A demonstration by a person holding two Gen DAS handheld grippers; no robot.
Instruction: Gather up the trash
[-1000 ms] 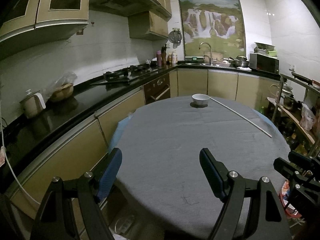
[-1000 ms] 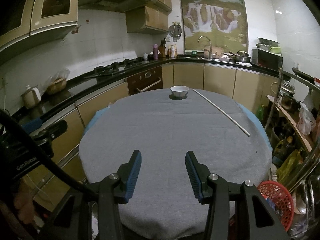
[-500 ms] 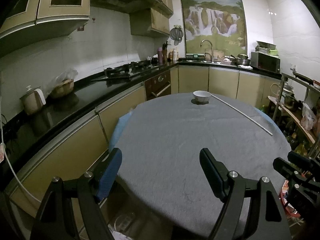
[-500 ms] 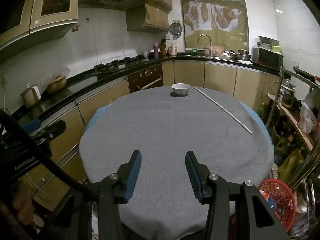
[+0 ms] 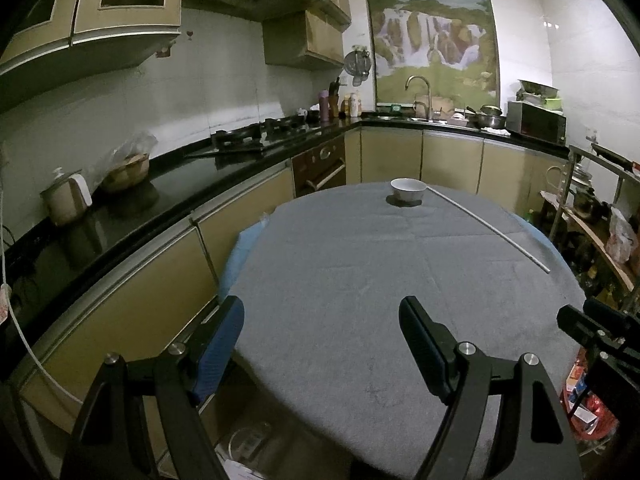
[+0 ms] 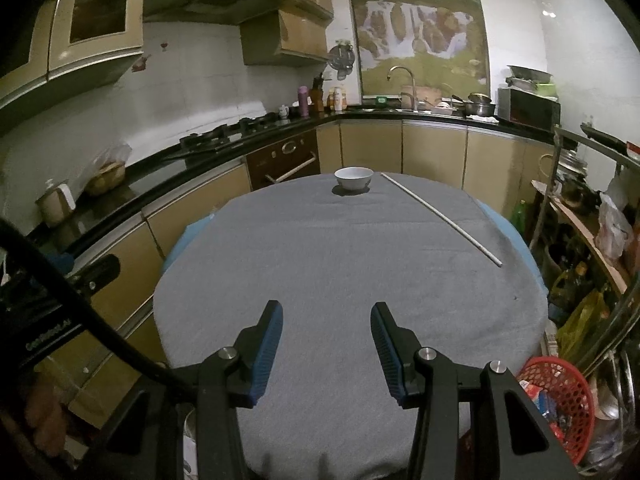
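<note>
Right wrist view: red basket (image 6: 560, 400) holds packets, white bowl (image 6: 353, 179) upright; both grippers' fingers (image 6: 264, 344) spread, empty.

Most of the grey counter (image 6: 340, 264) lies open; only a white bowl (image 6: 353, 178) at its far edge and a thin rod (image 6: 439, 218) along its right edge obstruct.

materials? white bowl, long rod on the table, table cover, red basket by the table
White bowl: probably glazed ceramic, smooth with a slight sheen.
Rod: thin, straight, pale and matte; plastic or painted metal, can't tell.
Table cover: grey fabric, felt-like, matte with fold creases.
Red basket: likely moulded plastic, open mesh wall.
</note>
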